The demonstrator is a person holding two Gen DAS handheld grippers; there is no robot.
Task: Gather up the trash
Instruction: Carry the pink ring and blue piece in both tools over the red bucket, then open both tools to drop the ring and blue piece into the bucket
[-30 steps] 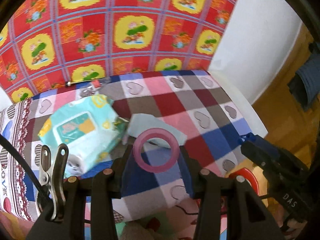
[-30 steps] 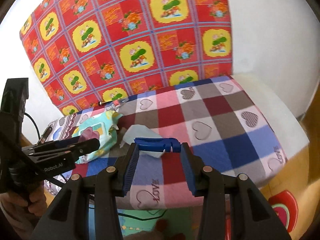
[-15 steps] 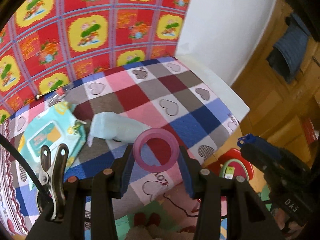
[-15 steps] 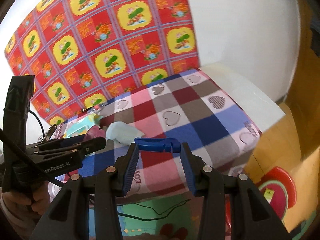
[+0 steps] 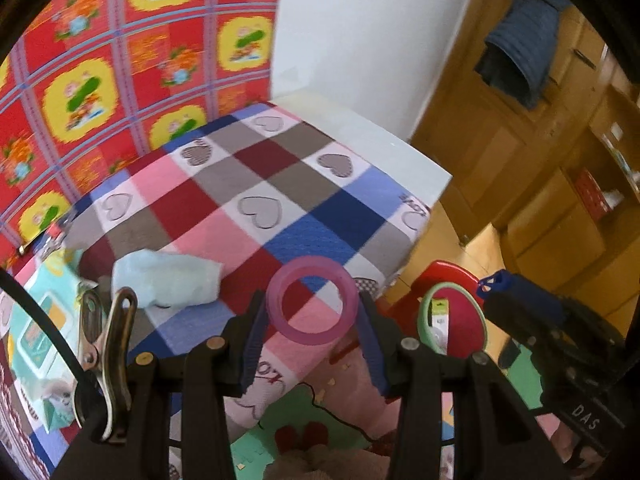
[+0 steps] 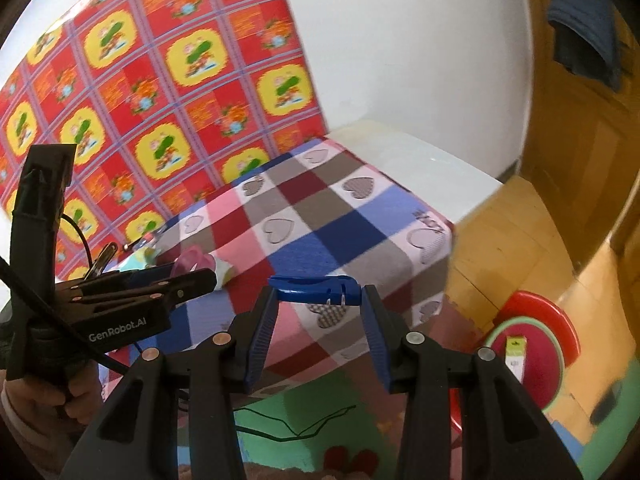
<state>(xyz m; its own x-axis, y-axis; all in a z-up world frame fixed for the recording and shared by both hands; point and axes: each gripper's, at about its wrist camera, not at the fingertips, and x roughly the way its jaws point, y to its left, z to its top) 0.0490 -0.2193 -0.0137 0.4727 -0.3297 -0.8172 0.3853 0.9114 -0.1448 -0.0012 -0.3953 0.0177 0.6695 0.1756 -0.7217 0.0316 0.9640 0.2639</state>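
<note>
My left gripper (image 5: 312,304) is shut on a pink translucent ring (image 5: 349,300), held over the table's front right corner. My right gripper (image 6: 319,300) is shut on a blue plastic clip (image 6: 312,289), also above the table's front edge. Seen from the right wrist, the left gripper (image 6: 192,278) sits off to the left with the pink ring (image 6: 188,262) in it. A red bin with a green rim (image 5: 424,308) stands on the floor to the right of the table; the same bin (image 6: 560,320) holds a small green-and-white carton. A crumpled light blue tissue (image 5: 168,280) lies on the cloth.
The table wears a checked heart-print cloth (image 5: 248,168). A teal wipes pack (image 5: 36,320) lies at its left end. A red and yellow patterned sheet (image 6: 160,80) hangs behind. Wooden cabinets (image 5: 540,160) and wooden floor lie to the right, a green and pink mat below.
Both grippers have swung right from over the table's middle toward its right front corner, each still holding its item. The red bin has come into view.
</note>
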